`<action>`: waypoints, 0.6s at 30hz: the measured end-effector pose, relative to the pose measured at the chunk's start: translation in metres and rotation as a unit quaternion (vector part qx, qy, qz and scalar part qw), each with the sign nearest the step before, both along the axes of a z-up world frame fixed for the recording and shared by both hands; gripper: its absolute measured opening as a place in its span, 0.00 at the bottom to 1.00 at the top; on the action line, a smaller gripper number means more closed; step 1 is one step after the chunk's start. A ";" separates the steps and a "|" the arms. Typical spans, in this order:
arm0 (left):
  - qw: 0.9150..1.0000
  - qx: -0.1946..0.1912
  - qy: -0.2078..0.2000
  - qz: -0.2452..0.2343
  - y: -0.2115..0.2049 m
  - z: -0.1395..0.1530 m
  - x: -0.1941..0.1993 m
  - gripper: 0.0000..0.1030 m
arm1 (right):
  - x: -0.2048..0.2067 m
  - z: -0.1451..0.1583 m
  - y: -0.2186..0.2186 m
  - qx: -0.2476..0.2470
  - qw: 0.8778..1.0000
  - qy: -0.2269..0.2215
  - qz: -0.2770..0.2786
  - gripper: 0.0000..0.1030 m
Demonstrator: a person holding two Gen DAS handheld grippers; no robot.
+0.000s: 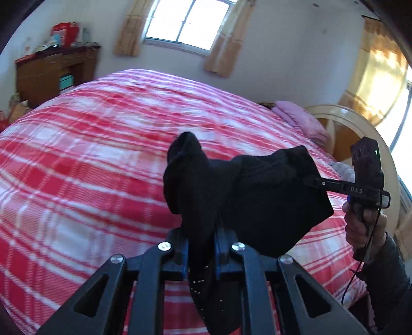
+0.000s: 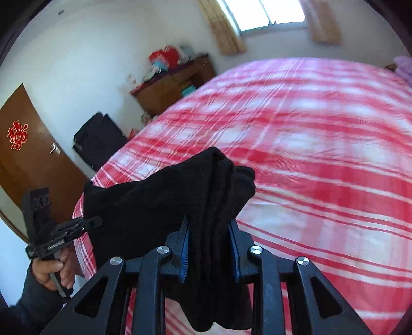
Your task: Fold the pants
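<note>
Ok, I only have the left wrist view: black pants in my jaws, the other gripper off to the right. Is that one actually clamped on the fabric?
Observer: Yes. The right gripper is shut on a thick bunch of the black pants, blue pads pressing both sides.
Operator: Anything beside the bed on my side?
Observer: A black chair stands by the bed.
Operator: And behind it?
Observer: A brown door bearing a red paper ornament.

I counted one pants (image 1: 257, 185), two grippers, left (image 1: 201, 232) and right (image 2: 209, 232), one bed (image 1: 90, 154), one window (image 1: 188, 23), one door (image 2: 28, 154), one pillow (image 1: 301, 118).
</note>
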State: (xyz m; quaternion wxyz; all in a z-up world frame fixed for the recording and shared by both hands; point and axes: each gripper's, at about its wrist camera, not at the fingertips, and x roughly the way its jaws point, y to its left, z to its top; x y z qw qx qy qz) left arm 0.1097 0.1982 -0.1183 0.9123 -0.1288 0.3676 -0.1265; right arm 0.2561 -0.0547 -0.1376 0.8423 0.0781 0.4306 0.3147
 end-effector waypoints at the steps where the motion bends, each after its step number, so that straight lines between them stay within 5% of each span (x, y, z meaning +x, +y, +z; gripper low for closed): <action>1: 1.000 0.005 0.007 0.011 0.010 -0.007 -0.002 0.15 | 0.006 -0.009 0.013 -0.004 1.000 0.009 0.003 0.26; 3: 0.999 0.008 0.022 0.021 0.021 -0.021 -0.002 0.16 | 0.016 -0.028 0.029 -0.011 1.000 0.024 0.002 0.27; 4: 0.999 0.015 0.029 0.029 0.025 -0.030 -0.002 0.25 | 0.020 -0.039 0.035 -0.016 0.999 0.032 -0.002 0.28; 6: 0.997 0.051 0.035 0.055 0.030 -0.047 -0.001 0.50 | 0.025 -0.052 0.033 -0.018 0.999 0.041 -0.021 0.41; 7: 0.995 0.065 0.030 0.074 0.032 -0.052 -0.003 0.72 | 0.026 -0.057 0.028 -0.010 0.998 0.047 -0.028 0.46; 8: 0.993 0.071 0.020 0.086 0.034 -0.054 -0.005 0.79 | 0.029 -0.061 0.020 -0.006 0.998 0.055 -0.039 0.58; 15: 0.992 0.086 0.015 0.092 0.035 -0.053 -0.007 0.82 | 0.027 -0.063 -0.038 0.037 0.992 0.066 -0.104 0.68; 18: 0.988 0.106 0.025 0.107 0.033 -0.050 -0.010 0.84 | 0.016 -0.050 -0.067 -0.004 0.984 0.039 -0.175 0.68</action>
